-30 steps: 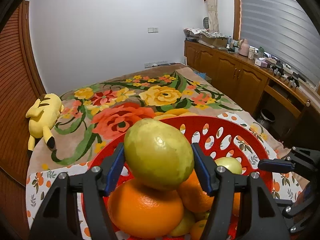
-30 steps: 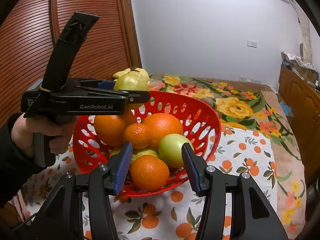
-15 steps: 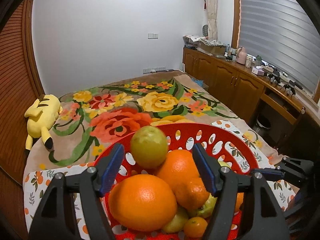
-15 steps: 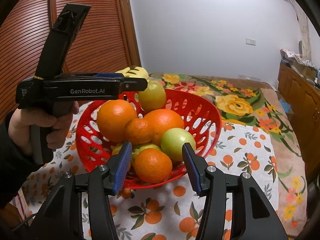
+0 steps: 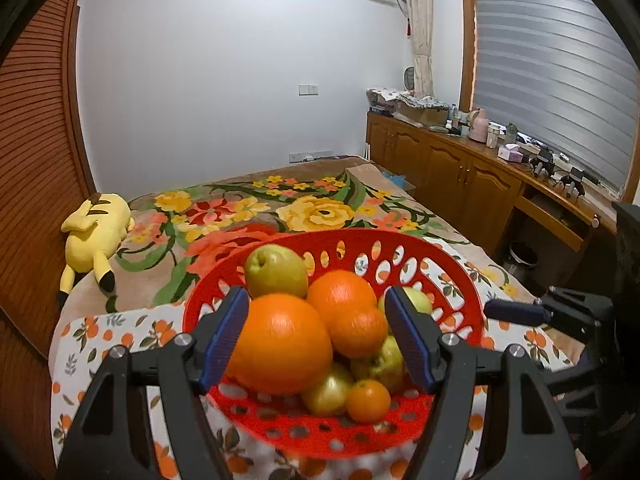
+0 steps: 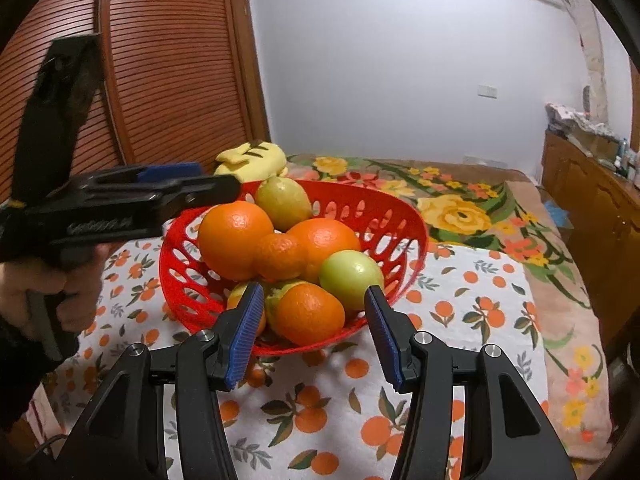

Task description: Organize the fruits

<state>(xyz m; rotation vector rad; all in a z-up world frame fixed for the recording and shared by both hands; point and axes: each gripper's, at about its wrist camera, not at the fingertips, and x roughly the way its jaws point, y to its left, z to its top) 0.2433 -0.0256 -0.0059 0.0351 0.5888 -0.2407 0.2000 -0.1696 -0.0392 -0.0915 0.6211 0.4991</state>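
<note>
Left tool stands apart, jaws just opened, nothing between; the green pear rests at the red basket's far side. Right tool also apart, empty. Withdraw the left clear of the pile, avoiding nudging the oranges.

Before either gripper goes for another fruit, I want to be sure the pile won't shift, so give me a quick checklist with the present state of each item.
1. Left gripper empty: ok, its jaws have just been opening and nothing is between the pads.
2. Right gripper empty: ok, jaws apart, short of the red basket.
3. Yellow-green pear settled: ok, it rests at the back against the large orange.
4. All fruit inside the basket: ok in both views.
5. Pile stable: cannot tell; the fruit is heaped above the rim, so a nudge might roll one out.
6. Basket flat on the orange-print cloth: ok.
</note>
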